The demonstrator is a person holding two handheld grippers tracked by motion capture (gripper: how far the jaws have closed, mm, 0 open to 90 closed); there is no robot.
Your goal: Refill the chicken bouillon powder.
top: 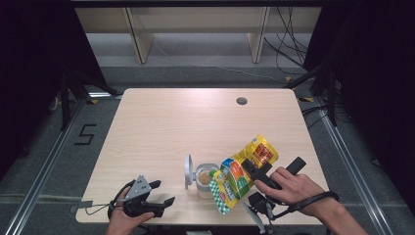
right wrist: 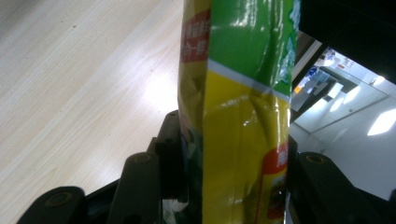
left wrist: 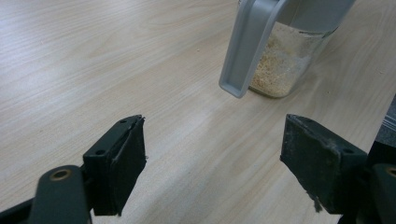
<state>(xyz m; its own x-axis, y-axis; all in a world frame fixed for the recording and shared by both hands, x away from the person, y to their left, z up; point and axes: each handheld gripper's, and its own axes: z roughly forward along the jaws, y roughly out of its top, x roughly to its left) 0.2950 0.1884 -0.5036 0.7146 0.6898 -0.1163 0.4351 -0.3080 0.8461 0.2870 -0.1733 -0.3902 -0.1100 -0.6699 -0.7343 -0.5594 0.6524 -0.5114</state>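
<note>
Spillage is the risk here: your right claw [top: 250, 169] is clamped across the middle of the yellow-and-green snack pouch [top: 243, 172], which hangs tilted with its lower end over the open glass jar [top: 205, 180] near the front edge of the tabletop [top: 186, 122]. In the right gripper view the pouch [right wrist: 243, 116] stands pinched between the two jaws, creased where they press. I judge that the pouch mouth sits toward the jar's right rim rather than dead centre, so contents could run down the outside of the glass or scatter onto the wood if you tip further without shifting left. The foil is slick and crumpled, so it may also slide in the grip as the weight moves.

Your left claw [top: 164, 193] rests low at the front left, jaws wide apart and holding nothing, well clear of the jar. In the left gripper view the jar [left wrist: 285, 65], part full of pale crumbs, has its grey hinged lid [left wrist: 250, 46] flipped open. Nothing steadies the jar, so a nudge from the pouch could push it
</note>
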